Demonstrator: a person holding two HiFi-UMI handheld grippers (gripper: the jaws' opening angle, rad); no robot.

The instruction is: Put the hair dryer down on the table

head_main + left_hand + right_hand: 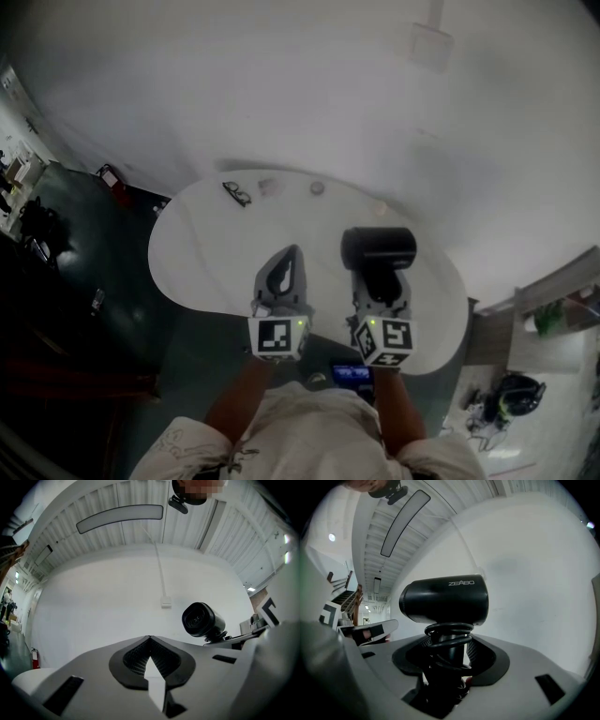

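Head view – left tool (292,255): jaws drawn together to a point with nothing in them, beside the right tool and apart from it.
Head view – right tool (380,284): clamped on the handle of the hair dryer (378,248), whose black barrel lies crosswise just past the tool's tips.
Head view – tabletop (202,253): white and rounded. Its near part lies under both tools.
Head view – beyond the tools: a pair of glasses (237,194) and two small objects too small to name sit well ahead, near the far edge.
Left gripper view – left tool (150,639): the pads meet at the tips and hold nothing.
Left gripper view – hair dryer (202,619): off to this tool's right and ahead, with its open end turned this way.
Right gripper view – right tool (450,645): jaws partly apart and gripping the handle.
Right gripper view – cord (449,637): coiled round the handle just above the pads.
Right gripper view – hair dryer (445,599): barrel sideways above the jaws, with the wall behind it. No tabletop shows beneath.
Step in hand: carrying. The dryer looks to be held aloft over the near tabletop and not yet set down.
Next move calls for: lowering the right tool until the dryer rests on bare tabletop short of the glasses, then widening the jaws without snagging the coiled cord. The left tool need only keep aside.
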